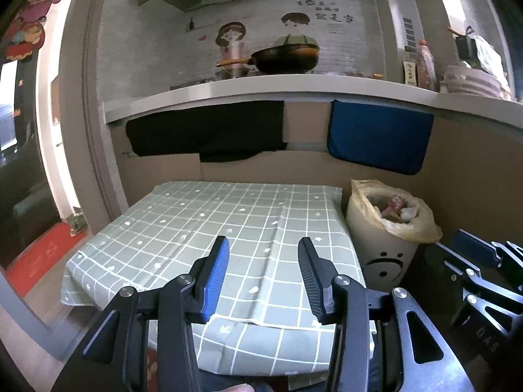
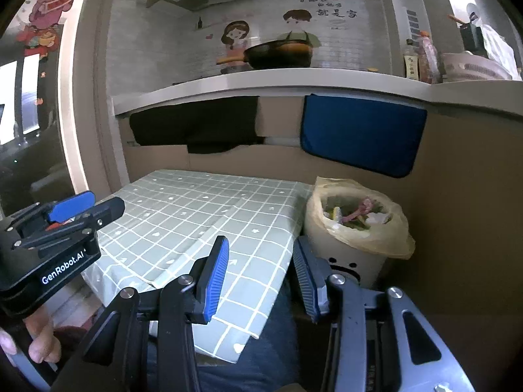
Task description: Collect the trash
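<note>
A cream trash bin [image 1: 385, 245] with a frowning face and a yellowish plastic liner stands on the floor right of a small table; it holds several bits of trash [image 1: 397, 207]. It also shows in the right wrist view [image 2: 349, 248], with trash [image 2: 354, 214] inside. The table [image 1: 209, 228] has a grey-green checked cloth with nothing on it. My left gripper [image 1: 263, 251] is open and empty above the table's near half. My right gripper [image 2: 260, 251] is open and empty over the table's right edge, just left of the bin.
A cardboard wall [image 1: 464, 176] stands behind and right of the bin. A blue pad [image 1: 379, 137] and a black cloth [image 1: 209, 130] hang from the kitchen counter [image 1: 261, 85], which carries a wok [image 1: 284, 58]. A glass door [image 1: 23, 163] is at left.
</note>
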`<state>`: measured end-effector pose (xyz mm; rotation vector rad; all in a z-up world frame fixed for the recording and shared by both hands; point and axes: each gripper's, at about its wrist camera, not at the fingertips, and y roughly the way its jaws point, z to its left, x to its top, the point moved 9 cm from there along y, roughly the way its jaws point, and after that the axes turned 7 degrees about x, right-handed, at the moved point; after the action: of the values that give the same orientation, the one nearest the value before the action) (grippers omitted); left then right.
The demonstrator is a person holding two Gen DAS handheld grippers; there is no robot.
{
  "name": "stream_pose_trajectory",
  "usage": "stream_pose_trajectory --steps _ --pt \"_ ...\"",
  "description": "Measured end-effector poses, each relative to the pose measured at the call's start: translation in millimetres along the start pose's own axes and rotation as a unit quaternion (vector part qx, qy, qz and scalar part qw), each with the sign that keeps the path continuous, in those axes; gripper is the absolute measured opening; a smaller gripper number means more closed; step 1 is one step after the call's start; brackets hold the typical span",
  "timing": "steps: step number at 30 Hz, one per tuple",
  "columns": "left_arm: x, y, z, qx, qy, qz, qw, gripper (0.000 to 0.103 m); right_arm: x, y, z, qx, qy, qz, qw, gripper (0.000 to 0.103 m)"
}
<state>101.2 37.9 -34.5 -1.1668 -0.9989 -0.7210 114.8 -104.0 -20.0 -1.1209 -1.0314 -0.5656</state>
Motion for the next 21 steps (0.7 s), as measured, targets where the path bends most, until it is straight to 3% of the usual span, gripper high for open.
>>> stream_pose_trajectory --steps 21 --pt "2.4 -5.7 8.0 0.005 -0.017 -0.004 0.9998 0.045 1.4 -0.9 6.0 0.001 0.001 -0.001 1.0 0.039"
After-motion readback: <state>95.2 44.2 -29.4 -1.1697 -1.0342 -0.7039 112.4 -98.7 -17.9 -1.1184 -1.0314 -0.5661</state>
